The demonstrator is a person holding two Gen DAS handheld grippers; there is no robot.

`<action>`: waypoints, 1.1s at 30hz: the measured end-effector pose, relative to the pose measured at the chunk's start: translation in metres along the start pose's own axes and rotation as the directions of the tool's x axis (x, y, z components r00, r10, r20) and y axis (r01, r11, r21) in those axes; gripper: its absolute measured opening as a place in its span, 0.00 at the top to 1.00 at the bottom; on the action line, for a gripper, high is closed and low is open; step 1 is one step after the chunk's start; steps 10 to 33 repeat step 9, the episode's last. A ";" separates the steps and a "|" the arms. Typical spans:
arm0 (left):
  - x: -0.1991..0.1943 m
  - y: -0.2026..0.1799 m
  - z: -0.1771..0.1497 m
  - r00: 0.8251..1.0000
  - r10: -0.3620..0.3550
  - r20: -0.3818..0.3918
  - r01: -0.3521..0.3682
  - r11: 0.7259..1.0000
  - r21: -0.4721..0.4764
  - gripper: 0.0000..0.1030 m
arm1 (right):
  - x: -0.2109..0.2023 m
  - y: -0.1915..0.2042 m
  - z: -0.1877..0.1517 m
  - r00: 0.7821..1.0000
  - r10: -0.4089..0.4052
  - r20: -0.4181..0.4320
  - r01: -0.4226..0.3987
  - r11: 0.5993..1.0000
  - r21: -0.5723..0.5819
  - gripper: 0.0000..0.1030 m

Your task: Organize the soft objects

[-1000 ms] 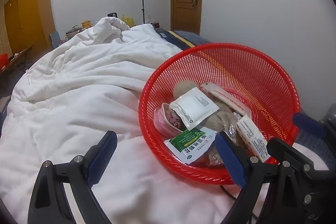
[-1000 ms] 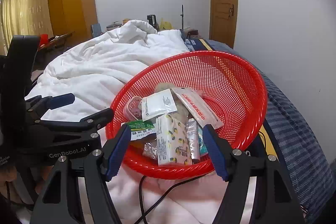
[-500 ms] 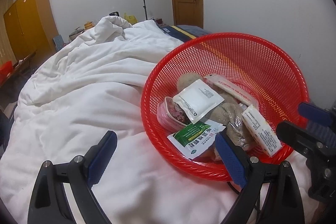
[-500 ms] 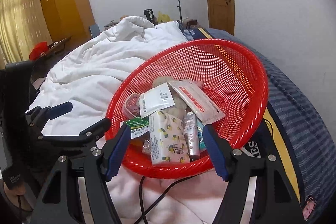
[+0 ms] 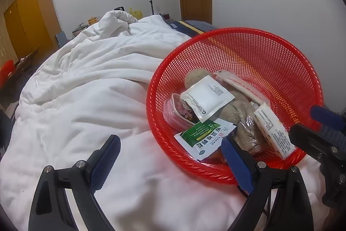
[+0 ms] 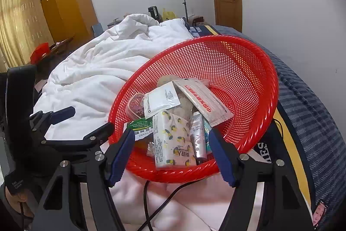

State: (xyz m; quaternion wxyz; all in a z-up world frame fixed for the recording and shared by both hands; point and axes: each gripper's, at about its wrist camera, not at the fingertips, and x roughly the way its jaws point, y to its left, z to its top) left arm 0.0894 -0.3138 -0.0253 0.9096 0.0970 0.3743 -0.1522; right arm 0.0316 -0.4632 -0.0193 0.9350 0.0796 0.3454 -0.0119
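So the round red plastic mesh basket [image 6: 248, 83] is sitting on the rumpled white duvet [image 5: 82, 83], holding soft packets, a lemon-print tissue pack [image 6: 170, 140] and a tube. Both the left gripper [image 5: 170, 157] and right gripper [image 6: 170, 148] are hovering spread wide, carrying nothing. Could be sorted already or waiting to be unloaded.

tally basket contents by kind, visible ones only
Flat sachets: 3 (white, green, red-print)
Tissue packs: 1
Tubes: 1
Plush toys: 1
Pink boxes: 1
Total: 7
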 end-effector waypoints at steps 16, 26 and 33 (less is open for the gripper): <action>-0.001 -0.004 -0.002 1.000 -0.007 0.002 0.007 1.000 0.021 0.07 | 0.000 -0.001 -0.002 1.000 -0.001 -0.005 0.001 1.000 0.003 0.32; -0.001 -0.004 -0.002 1.000 -0.007 0.002 0.007 1.000 0.021 0.07 | 0.000 -0.001 -0.002 1.000 -0.001 -0.005 0.001 1.000 0.003 0.32; -0.001 -0.004 -0.002 1.000 -0.007 0.002 0.007 1.000 0.021 0.07 | 0.000 -0.001 -0.002 1.000 -0.001 -0.005 0.001 1.000 0.003 0.32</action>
